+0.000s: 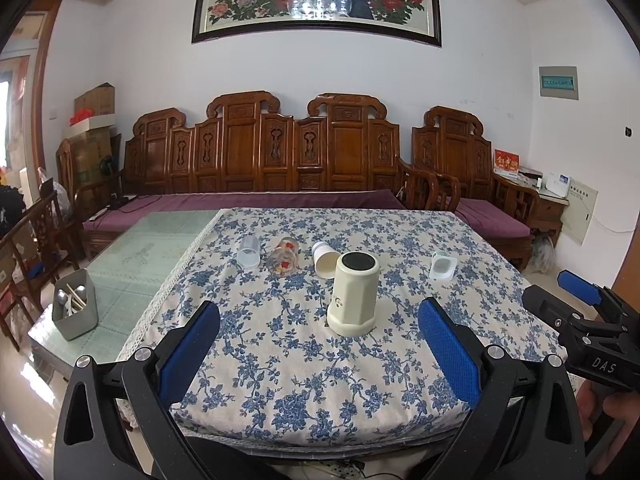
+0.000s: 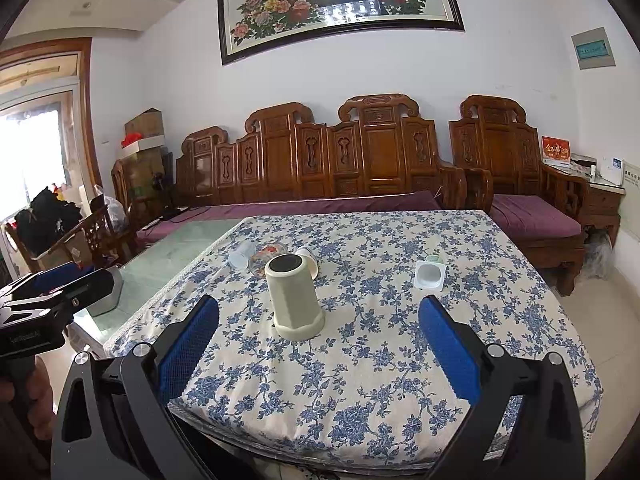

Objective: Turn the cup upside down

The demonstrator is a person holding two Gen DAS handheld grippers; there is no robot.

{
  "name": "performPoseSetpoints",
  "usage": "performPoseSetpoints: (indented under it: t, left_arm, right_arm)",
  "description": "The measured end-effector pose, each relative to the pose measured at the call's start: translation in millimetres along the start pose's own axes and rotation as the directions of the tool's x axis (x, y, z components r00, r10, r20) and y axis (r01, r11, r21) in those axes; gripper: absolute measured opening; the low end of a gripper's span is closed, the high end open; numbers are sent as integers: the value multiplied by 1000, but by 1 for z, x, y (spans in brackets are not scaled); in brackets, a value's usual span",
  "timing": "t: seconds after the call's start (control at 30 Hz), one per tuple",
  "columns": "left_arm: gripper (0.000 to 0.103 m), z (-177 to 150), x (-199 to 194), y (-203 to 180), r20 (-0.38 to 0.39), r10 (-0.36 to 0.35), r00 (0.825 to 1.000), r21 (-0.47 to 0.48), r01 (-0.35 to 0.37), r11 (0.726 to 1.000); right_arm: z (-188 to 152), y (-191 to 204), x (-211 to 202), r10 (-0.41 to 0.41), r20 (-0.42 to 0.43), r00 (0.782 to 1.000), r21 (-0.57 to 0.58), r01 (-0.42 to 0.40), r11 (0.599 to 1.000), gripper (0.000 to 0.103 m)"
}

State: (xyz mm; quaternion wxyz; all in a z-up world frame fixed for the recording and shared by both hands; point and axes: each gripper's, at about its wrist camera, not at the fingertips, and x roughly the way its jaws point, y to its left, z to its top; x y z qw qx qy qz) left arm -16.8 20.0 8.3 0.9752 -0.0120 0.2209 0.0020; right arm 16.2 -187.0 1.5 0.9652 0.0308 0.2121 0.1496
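A cream faceted cup point(image 1: 353, 295) stands upside down on the blue floral tablecloth point(image 1: 304, 360), its dark base facing up. It also shows in the right wrist view point(image 2: 295, 298). My left gripper point(image 1: 320, 352) is open and empty, back from the cup near the table's front edge. My right gripper point(image 2: 320, 354) is open and empty too, the cup ahead and slightly left of it. The right gripper shows at the right edge of the left wrist view point(image 1: 580, 320).
Behind the cup lie a clear plastic cup point(image 1: 249, 251), a glass with red flowers point(image 1: 285, 260) and a white paper cup point(image 1: 325, 259), all on their sides. A white square tub point(image 1: 442, 265) sits at right. A grey utensil holder point(image 1: 75, 310) stands on the glass tabletop at left.
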Motion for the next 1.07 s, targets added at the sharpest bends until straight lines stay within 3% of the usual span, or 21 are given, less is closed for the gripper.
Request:
performPoseSetpoints:
  t: [1.07]
  left_arm:
    - [95, 2, -5, -2, 9, 3, 1000, 9, -3, 1000]
  right_arm:
    - [1, 4, 1, 2, 0, 1000, 5, -2, 1000, 100]
